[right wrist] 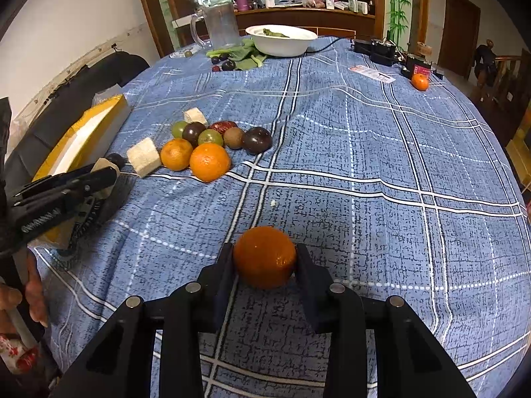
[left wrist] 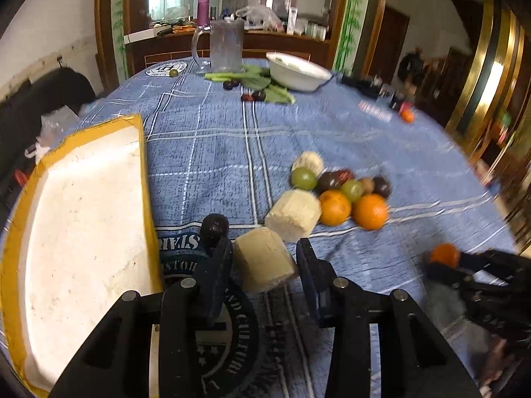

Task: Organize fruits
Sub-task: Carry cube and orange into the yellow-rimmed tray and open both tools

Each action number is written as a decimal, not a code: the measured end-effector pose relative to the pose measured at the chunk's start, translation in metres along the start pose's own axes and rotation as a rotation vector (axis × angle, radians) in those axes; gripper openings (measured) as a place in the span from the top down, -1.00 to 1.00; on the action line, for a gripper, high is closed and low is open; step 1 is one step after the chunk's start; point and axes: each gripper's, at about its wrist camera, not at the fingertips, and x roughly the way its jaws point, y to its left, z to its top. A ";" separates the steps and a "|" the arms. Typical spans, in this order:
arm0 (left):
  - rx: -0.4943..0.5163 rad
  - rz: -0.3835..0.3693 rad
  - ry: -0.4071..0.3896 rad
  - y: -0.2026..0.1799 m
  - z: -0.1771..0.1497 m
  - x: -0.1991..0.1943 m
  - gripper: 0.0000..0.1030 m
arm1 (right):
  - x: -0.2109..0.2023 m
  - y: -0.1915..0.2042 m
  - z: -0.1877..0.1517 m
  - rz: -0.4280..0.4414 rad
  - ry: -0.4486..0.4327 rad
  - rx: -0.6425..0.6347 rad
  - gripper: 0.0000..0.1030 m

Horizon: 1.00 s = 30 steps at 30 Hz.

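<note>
While my right gripper [right wrist: 264,258] clamps a mandarin [right wrist: 264,257] for sorting, my left gripper [left wrist: 264,258] straddles a pale sugarcane chunk [left wrist: 264,263], jaws wide, foam tray [left wrist: 83,212] at nine o'clock, fruit pile [left wrist: 338,189] at one o'clock

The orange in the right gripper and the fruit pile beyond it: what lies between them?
Only bare blue checked tablecloth with one tiny pale crumb, seen in the right wrist view between the held orange and the fruit pile.
</note>
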 end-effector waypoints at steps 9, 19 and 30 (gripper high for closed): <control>-0.129 0.016 -0.082 0.042 0.007 -0.042 0.25 | -0.024 0.049 0.020 0.123 -0.067 -0.100 0.24; -0.279 0.166 -0.099 0.130 -0.011 -0.052 0.24 | -0.002 0.189 0.048 0.342 -0.054 -0.341 0.23; -0.325 0.182 -0.089 0.176 -0.029 -0.048 0.24 | 0.041 0.261 0.051 0.351 0.012 -0.446 0.23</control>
